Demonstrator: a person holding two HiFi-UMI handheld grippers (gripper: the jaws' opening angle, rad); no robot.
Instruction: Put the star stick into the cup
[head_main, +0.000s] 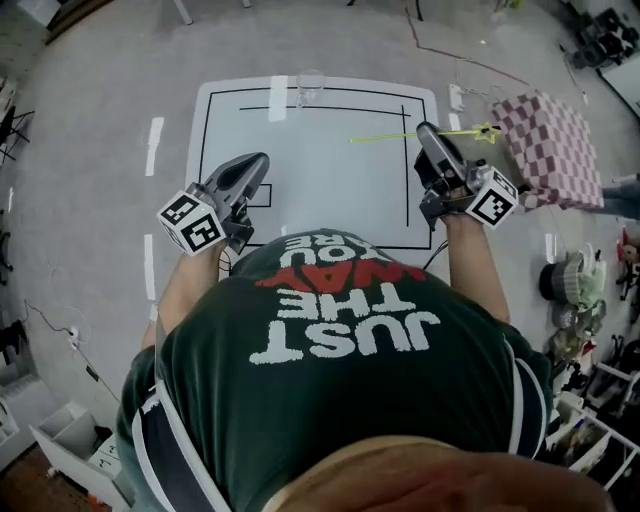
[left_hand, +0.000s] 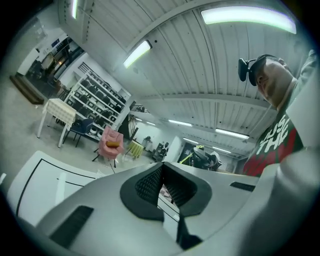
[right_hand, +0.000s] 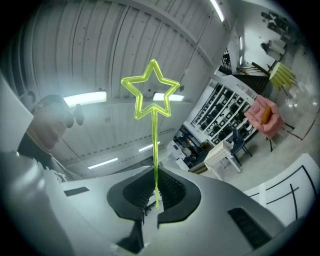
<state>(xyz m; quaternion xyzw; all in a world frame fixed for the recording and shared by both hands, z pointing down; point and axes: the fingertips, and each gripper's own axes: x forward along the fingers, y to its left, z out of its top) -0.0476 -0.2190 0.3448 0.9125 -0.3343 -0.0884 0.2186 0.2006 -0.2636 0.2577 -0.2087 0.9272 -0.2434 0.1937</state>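
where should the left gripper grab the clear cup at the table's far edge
Take the clear cup by its side wall, low down, with the left gripper coming in level from the near side. It seems to stand upright, so the wall faces you and the mouth stays free for the star stick.

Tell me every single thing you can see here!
table: one, white with black lines, in front of the person
cup: one, clear, far edge of the table
star stick: one, yellow-green, pinched in the right claw
checked chair: one, pink and white, right of the table
left claw: one, grey, shut and empty, over the table's left side
right claw: one, grey, shut on the star stick, at the table's right edge
shirt: one, dark green, on the person
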